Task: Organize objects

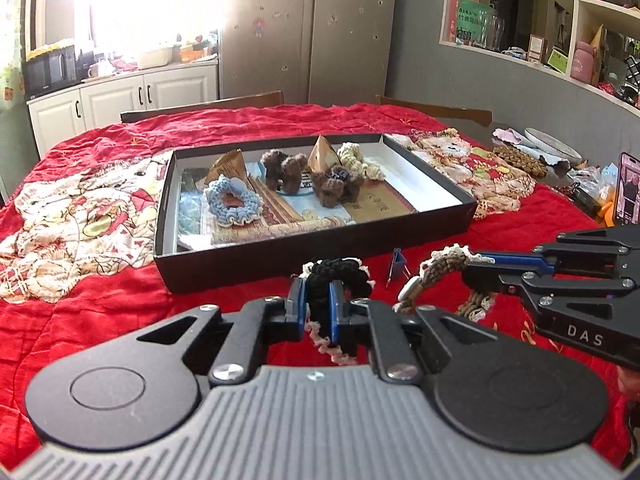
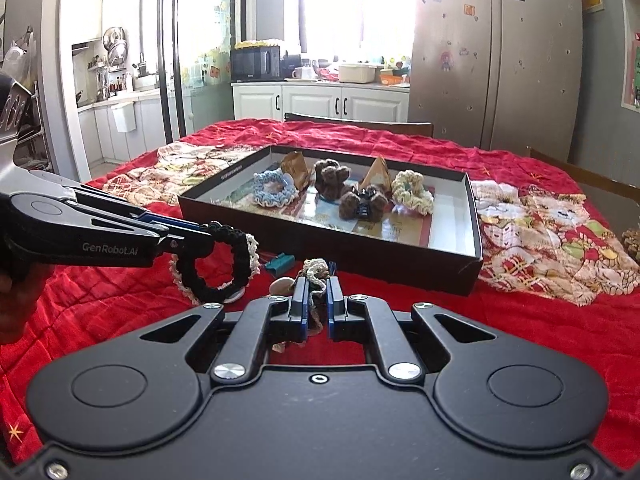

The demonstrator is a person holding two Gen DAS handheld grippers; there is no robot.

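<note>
A black shallow box (image 1: 316, 248) (image 2: 400, 264) lies on the red cloth and holds a blue scrunchie (image 1: 234, 200) (image 2: 274, 188), brown furry scrunchies (image 1: 334, 186) (image 2: 362, 200), a cream scrunchie (image 1: 360, 160) (image 2: 412, 190) and paper cones. My left gripper (image 1: 318, 304) (image 2: 206, 232) is shut on a black scrunchie with cream trim (image 1: 340, 276) (image 2: 216, 264), in front of the box. My right gripper (image 2: 318, 300) (image 1: 468, 268) is shut on a brown-and-cream crocheted scrunchie (image 1: 444, 268) (image 2: 316, 274), just right of the left one.
A small blue clip (image 1: 398, 264) (image 2: 280, 264) lies on the cloth (image 1: 120, 312) between the grippers and the box. A pale oval piece (image 1: 410, 290) hangs by the brown scrunchie. A phone (image 1: 628, 188), plates and clutter sit at the right. Chairs stand behind the table.
</note>
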